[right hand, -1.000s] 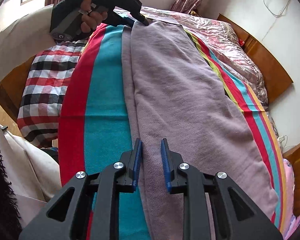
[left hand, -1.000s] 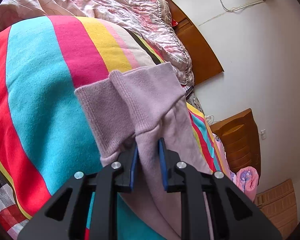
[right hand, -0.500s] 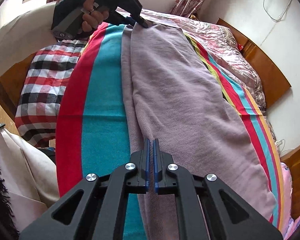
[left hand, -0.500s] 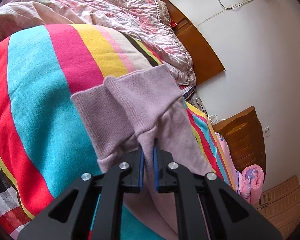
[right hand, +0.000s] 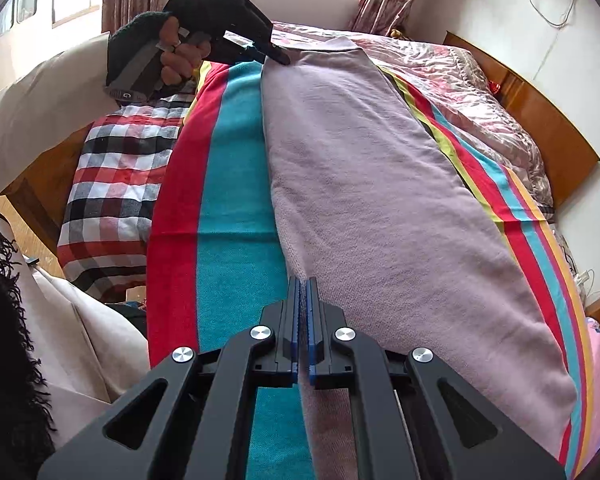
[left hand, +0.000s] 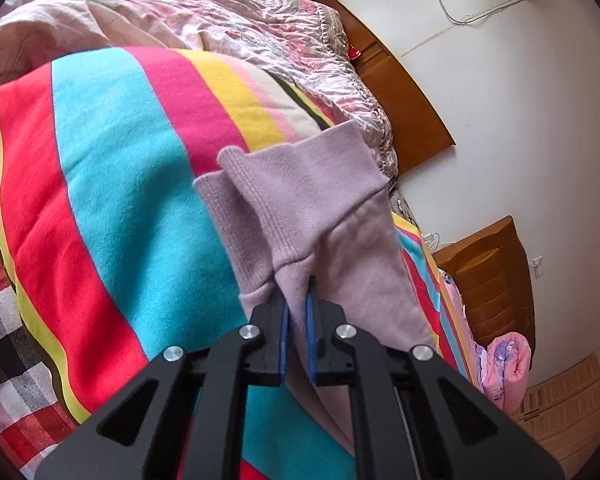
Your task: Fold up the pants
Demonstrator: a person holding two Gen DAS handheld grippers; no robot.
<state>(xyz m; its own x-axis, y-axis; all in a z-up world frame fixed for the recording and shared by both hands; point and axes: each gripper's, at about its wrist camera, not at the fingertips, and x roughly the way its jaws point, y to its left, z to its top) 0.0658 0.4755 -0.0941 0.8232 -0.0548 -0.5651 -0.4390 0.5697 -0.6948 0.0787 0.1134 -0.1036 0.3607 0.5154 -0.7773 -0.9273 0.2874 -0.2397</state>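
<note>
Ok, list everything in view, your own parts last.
pants: one, lilac, flat along the striped blanket
striped blanket: one, multicolour, over the bed
plaid sheet: one, red, black and white, at the bed's edge
floral quilt: one, pink, bunched beyond the blanket
headboard: one, brown wood, against the wall
left gripper: fingers shut on the pants cuff
right gripper: fingers shut on the pants edge

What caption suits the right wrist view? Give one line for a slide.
Right gripper pinches the near edge of lilac pants on a striped blanket; left gripper holds the far cuff.
</note>
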